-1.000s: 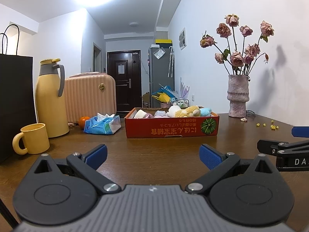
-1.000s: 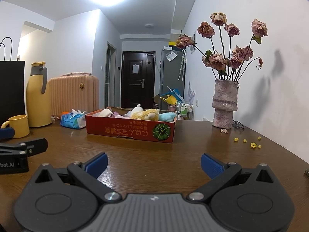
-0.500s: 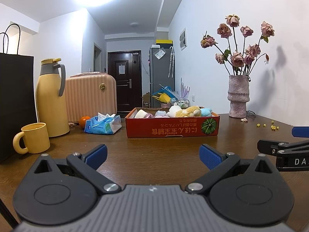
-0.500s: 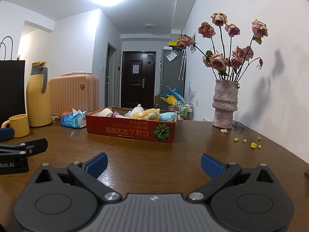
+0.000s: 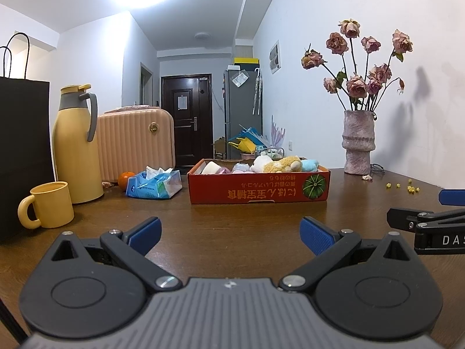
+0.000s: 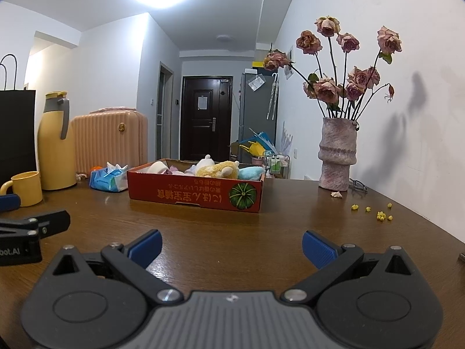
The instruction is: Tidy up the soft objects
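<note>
Right wrist only — glasses [image 6: 358, 185] by vase [image 6: 337, 154]

Left gripper [image 5: 229, 235], fingers [image 5: 144, 231] wide apart, empty, facing red box [image 5: 258, 187] of plush toys [image 5: 283, 164]

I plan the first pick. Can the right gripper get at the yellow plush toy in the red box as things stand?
Probably yes. The right gripper is open, bare table lies between it and the red box, and the yellow plush toy sits on top, uncovered.

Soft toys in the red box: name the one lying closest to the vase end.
The light blue plush, at the box's right end; the yellow plush and white one lie further left.
</note>
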`<action>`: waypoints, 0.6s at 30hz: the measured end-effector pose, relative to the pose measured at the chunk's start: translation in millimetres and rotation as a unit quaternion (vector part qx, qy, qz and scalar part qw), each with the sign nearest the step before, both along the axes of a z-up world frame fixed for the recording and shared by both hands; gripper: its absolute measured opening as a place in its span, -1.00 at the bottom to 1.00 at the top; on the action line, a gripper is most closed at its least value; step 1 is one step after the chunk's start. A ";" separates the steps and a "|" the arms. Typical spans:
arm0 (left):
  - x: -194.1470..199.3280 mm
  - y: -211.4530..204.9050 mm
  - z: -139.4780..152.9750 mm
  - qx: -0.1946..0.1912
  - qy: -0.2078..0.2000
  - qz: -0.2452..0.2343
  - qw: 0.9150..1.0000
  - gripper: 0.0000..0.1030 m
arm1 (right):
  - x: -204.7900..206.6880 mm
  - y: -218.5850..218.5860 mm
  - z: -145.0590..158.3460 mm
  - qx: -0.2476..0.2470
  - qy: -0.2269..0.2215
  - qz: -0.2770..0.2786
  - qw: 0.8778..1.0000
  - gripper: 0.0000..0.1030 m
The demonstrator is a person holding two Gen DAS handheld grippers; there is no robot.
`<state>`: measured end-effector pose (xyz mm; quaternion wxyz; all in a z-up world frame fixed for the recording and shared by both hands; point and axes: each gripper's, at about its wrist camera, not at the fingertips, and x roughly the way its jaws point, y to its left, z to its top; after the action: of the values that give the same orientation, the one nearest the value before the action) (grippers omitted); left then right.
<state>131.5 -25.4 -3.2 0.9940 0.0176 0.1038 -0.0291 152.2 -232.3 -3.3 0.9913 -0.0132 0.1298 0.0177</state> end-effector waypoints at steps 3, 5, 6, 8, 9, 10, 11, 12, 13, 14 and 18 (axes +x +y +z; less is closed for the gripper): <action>1.8 -0.8 -0.5 0.001 0.001 -0.001 1.000 1.00 | 2.1 -0.9 -0.5 0.001 0.002 0.000 1.000 1.00; 3.1 -1.3 -1.0 0.001 0.002 -0.001 1.000 1.00 | 3.1 -1.6 -0.9 0.002 0.003 0.000 1.000 1.00; 3.6 -1.6 -1.3 0.002 0.003 -0.001 1.000 1.00 | 3.3 -1.9 -1.3 0.002 0.003 0.000 1.000 1.00; 3.7 -1.8 -1.7 0.002 0.003 -0.001 1.000 1.00 | 4.0 -2.6 -2.0 0.003 0.004 0.000 1.000 1.00; 3.9 -2.0 -1.7 0.002 0.003 -0.001 1.000 1.00 | 4.3 -3.1 -2.2 0.004 0.004 0.000 1.000 1.00; 4.1 -2.2 -1.9 0.002 0.003 -0.002 1.000 1.00 | 4.9 -3.1 -2.5 0.004 0.005 0.000 1.000 1.00; 4.0 -2.2 -2.1 0.002 0.003 -0.002 1.000 1.00 | 5.2 -3.5 -2.7 0.005 0.005 0.000 1.000 1.00; 4.2 -2.6 -2.6 0.002 0.003 -0.003 1.000 1.00 | 5.3 -3.5 -3.1 0.005 0.005 0.000 1.000 1.00; 4.4 -3.0 -2.9 0.002 0.003 -0.004 1.000 1.00 | 5.8 -3.6 -3.3 0.005 0.006 0.000 1.000 1.00; 4.5 -3.5 -3.3 0.002 0.003 -0.004 1.000 1.00 | 6.0 -3.8 -3.5 0.005 0.006 0.000 1.000 1.00; 5.0 -3.9 -3.8 0.003 0.004 -0.004 1.000 1.00 | 6.6 -3.9 -3.7 0.006 0.006 -0.001 1.000 1.00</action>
<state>136.5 -29.3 -7.1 0.9935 0.0204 0.1076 -0.0325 158.8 -236.2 -7.0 0.9905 -0.0073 0.1361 0.0180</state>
